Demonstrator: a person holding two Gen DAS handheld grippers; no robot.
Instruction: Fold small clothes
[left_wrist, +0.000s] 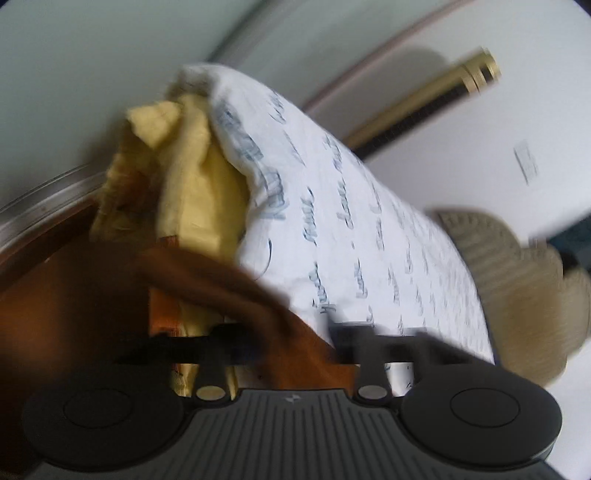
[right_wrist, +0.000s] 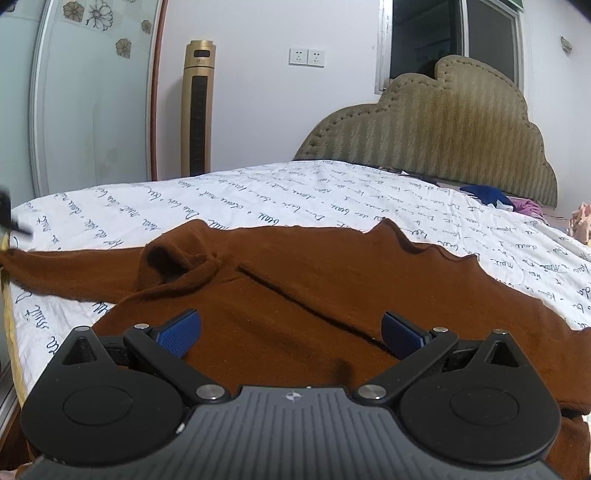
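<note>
A brown knit sweater (right_wrist: 295, 280) lies spread on the white script-printed bedsheet (right_wrist: 229, 199). One sleeve (right_wrist: 70, 266) stretches left to the bed's edge, where the left gripper shows as a dark blur. My right gripper (right_wrist: 291, 332) is open, its blue pads (right_wrist: 181, 332) just above the sweater's body near a dark seam. The left wrist view is blurred and tilted. There the brown sleeve (left_wrist: 236, 291) runs between the fingers of my left gripper (left_wrist: 291, 347), which looks shut on it.
A padded beige headboard (right_wrist: 443, 136) stands at the far end of the bed. Blue and pink clothes (right_wrist: 495, 199) lie near it. A gold tower fan (right_wrist: 197, 107) stands by the wall. A yellow mattress layer (left_wrist: 195, 192) shows under the sheet's corner.
</note>
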